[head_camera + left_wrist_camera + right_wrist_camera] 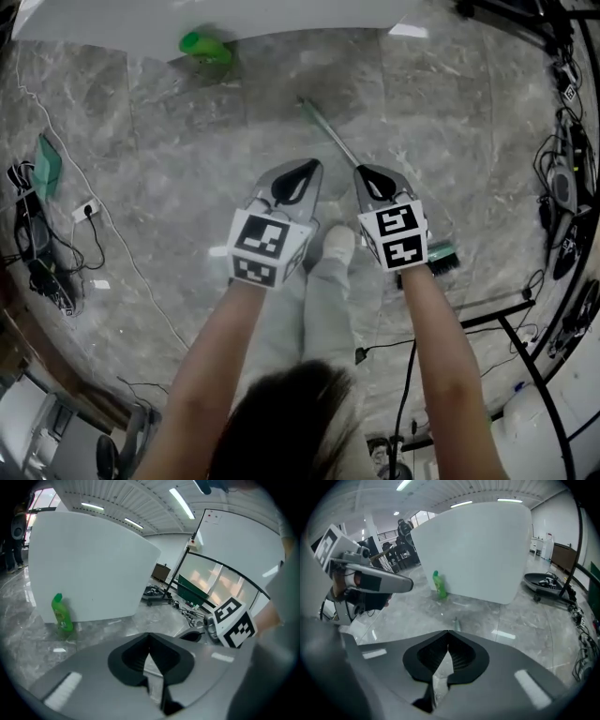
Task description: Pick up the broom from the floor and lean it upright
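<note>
Long-handled broom (327,130), with a slim green-and-metal shaft and a green bristle head, lying flat on the grey marbled floor (187,187). The shaft runs diagonally from its free end near the white curved panel (216,19) down to the head, which shows beside the person's right forearm. In the head view the right gripper (365,172) overlaps the shaft, but whether it touches it cannot be told. The left gripper (307,166) hangs just beside the right one, over bare floor.

Jaws: in the left gripper view the left gripper's (149,635) two jaws stand together with nothing between them. The right gripper's (448,633) jaws are likewise shut and empty, with only floor visible through the gap.

Surroundings: a green plastic bottle (206,47) stands at the foot of the panel, well apart from the broom. Loose cables (37,244) lie along the left edge.

Progress: nothing is done yet, since the broom is neither gripped nor raised. What remains is likely opening a jaw pair, closing on the shaft, lifting, and leaning it upright against a support, possibly the panel.
</note>
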`<action>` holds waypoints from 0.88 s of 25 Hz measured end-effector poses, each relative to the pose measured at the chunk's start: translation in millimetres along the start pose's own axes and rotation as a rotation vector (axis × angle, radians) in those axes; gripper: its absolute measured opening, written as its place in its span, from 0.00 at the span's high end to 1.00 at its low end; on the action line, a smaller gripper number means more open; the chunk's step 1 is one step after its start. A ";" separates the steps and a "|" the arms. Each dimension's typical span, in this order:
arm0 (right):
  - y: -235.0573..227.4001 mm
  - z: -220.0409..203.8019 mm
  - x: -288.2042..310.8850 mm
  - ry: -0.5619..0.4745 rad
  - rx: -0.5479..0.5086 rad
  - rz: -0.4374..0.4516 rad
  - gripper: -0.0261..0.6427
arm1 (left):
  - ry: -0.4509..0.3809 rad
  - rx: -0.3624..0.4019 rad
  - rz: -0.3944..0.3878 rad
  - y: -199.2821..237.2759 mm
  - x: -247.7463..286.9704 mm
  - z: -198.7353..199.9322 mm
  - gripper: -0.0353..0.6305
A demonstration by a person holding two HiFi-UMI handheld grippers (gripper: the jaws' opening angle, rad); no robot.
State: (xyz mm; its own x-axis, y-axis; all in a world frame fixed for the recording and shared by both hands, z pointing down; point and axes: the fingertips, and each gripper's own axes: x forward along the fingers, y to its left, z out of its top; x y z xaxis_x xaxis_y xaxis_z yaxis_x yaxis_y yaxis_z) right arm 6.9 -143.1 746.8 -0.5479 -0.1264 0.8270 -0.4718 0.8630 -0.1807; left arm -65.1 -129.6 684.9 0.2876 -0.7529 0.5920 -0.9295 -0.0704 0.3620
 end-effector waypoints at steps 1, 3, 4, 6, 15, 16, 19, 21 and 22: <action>-1.3 -10.7 13.5 0.026 -0.004 0.002 0.96 | 0.006 -0.003 -0.001 5.1 6.6 -7.6 0.95; -4.4 -31.1 40.2 0.074 -0.019 0.001 0.93 | 0.015 -0.011 -0.007 13.7 20.5 -21.8 0.95; -6.5 -41.9 53.8 0.100 -0.024 -0.001 0.92 | 0.019 -0.014 -0.013 17.1 28.1 -28.7 0.95; -11.6 -64.8 81.3 0.156 -0.030 -0.010 0.88 | 0.034 -0.014 -0.027 23.4 43.6 -42.8 0.95; -44.0 -121.1 162.5 0.390 -0.167 -0.056 0.82 | 0.102 0.041 -0.100 35.8 94.4 -85.7 0.95; -47.3 -125.1 166.5 0.406 -0.169 -0.059 0.82 | 0.102 0.037 -0.100 37.9 97.4 -87.7 0.95; -55.2 -133.4 176.5 0.442 -0.190 -0.063 0.82 | 0.104 0.033 -0.092 45.4 104.2 -92.6 0.95; -58.2 -136.2 183.0 0.452 -0.192 -0.061 0.83 | 0.105 0.040 -0.087 50.7 106.5 -95.1 0.95; -59.4 -137.2 185.9 0.457 -0.189 -0.061 0.83 | 0.103 0.039 -0.084 53.5 107.2 -96.1 0.95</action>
State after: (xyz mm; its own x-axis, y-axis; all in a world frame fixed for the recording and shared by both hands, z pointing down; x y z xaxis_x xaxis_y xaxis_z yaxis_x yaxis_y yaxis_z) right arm 27.8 -150.7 984.4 -0.1441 0.0114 0.9895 -0.3373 0.9395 -0.0600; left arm -61.8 -151.2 837.0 0.3849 -0.6720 0.6327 -0.9090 -0.1573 0.3859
